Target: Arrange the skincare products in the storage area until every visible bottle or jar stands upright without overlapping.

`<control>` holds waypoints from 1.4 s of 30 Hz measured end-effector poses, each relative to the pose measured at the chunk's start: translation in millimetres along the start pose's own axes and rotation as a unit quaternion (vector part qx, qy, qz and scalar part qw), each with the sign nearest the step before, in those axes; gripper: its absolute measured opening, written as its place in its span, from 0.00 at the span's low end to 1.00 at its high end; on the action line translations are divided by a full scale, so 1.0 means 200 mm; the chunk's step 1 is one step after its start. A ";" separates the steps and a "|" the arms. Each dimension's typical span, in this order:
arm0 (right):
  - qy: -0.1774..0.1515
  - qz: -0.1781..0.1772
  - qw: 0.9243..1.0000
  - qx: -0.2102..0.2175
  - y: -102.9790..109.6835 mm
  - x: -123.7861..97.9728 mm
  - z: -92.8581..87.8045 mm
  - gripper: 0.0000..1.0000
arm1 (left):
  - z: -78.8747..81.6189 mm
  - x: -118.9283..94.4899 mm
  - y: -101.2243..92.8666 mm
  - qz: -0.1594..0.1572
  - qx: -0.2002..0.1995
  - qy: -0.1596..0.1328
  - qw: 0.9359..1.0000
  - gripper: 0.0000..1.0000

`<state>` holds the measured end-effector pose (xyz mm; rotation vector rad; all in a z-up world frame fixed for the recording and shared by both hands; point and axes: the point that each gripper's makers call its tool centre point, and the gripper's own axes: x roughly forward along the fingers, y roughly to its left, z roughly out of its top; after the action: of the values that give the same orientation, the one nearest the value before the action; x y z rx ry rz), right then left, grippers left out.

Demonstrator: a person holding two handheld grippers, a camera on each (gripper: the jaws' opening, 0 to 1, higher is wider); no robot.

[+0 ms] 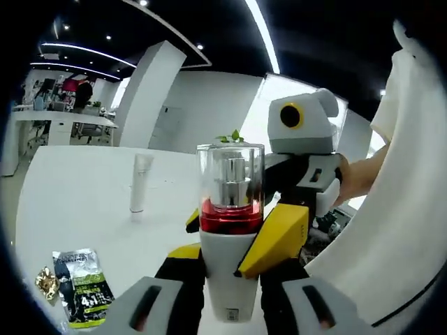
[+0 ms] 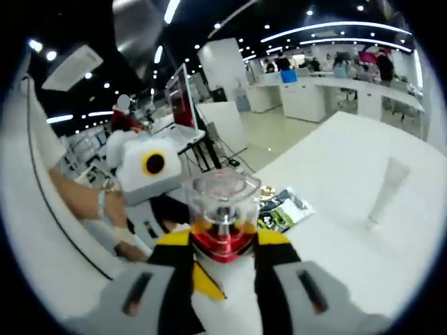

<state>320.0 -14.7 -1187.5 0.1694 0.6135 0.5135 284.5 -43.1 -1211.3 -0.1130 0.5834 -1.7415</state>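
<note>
bright ceiling strip lights (image 1: 264, 35), sharp centre, fisheye bending and blur at edges.

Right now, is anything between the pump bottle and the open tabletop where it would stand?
Nothing visible blocks it. The pump bottle is held upright between both claws, left claw and right claw. The white tube stands farther back and the sachet lies off to the side on the table.

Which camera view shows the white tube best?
The left gripper view: the white tube stands upright on the white table, sharp and unobstructed. In the right gripper view the tube appears slanted and blurrier near the edge.
</note>
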 end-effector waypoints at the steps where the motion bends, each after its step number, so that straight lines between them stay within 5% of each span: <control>1: -0.001 -0.006 1.000 0.001 -0.01 0.00 0.00 0.30 | 0.00 0.01 0.00 -0.005 -0.001 -0.001 1.000 0.29; 9: -0.007 -0.022 0.999 0.023 -0.11 -0.05 -0.06 0.31 | -0.02 0.12 -0.01 -0.034 -0.010 0.011 0.999 0.29; 17: -0.023 0.058 0.997 0.052 -0.15 -0.09 -0.03 0.33 | 0.03 0.19 -0.01 -0.016 -0.005 0.013 1.000 0.28; 29: -0.036 0.080 0.996 -0.004 -0.17 -0.16 -0.04 0.30 | 0.04 0.27 -0.02 0.051 0.000 -0.004 0.999 0.30; 38: -0.049 0.076 0.995 -0.044 -0.19 -0.19 -0.03 0.30 | 0.05 0.25 0.00 0.128 -0.053 -0.062 0.988 0.33; 42: -0.058 0.072 0.995 -0.043 -0.24 -0.20 -0.01 0.30 | 0.01 0.22 0.03 0.157 -0.056 -0.052 0.985 0.34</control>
<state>309.9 -75.6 -1183.7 0.1602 0.4675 0.6632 278.6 -86.7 -1222.4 -0.1808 0.5884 -1.3881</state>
